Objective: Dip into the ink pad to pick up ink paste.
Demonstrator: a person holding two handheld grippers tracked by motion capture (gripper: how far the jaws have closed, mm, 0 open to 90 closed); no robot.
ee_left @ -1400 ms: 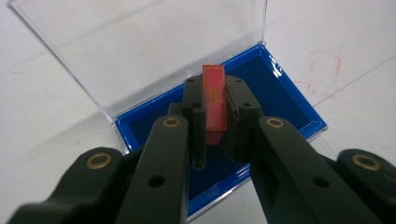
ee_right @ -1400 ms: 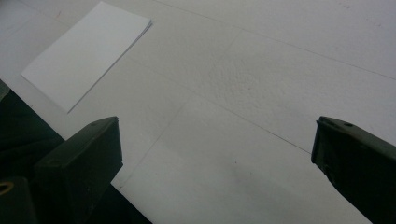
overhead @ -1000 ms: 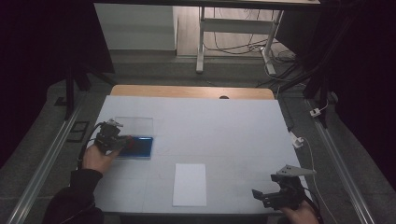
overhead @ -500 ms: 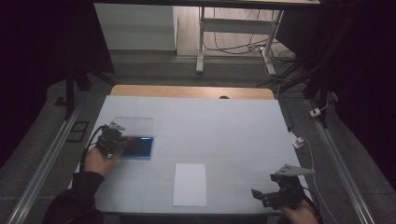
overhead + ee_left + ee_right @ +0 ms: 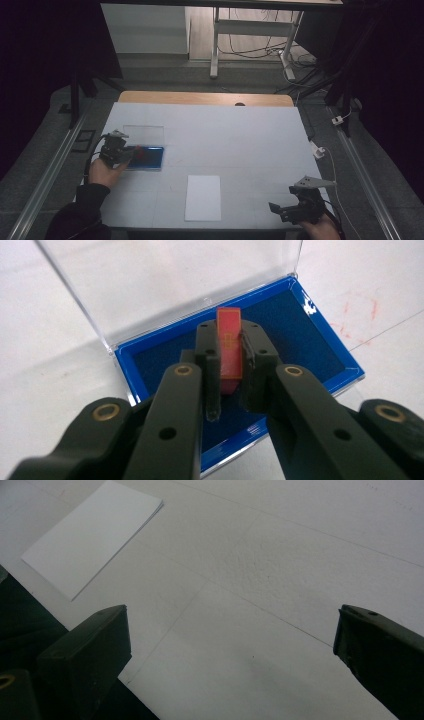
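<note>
Change: since a second before, the left gripper (image 5: 131, 152) had drawn slightly toward the person along the blue case (image 5: 150, 157), its jaws over the case's left end; the right gripper (image 5: 280, 210) had stayed put.
Left gripper: closed on a small red card (image 5: 229, 347), clamped by its flat faces between the two pads (one pad (image 5: 209, 355) showed just beside the card's face).
Red card: held on edge above the blue case's dark blue lining, its long axis running up and away from the jaws, the free end pointing toward the case's hinge and the clear lid (image 5: 170, 280); fine gold lines marked its face.
Blue case: open on the white table (image 5: 240, 135), lid laid back flat on the far side.
White sheet (image 5: 203, 197): lay flat near the blue case, on the person's side and to the right, long axis running away from the person.
Right gripper: jaws spread wide, nothing between them, hovering over bare table well to the right of the blue case.
</note>
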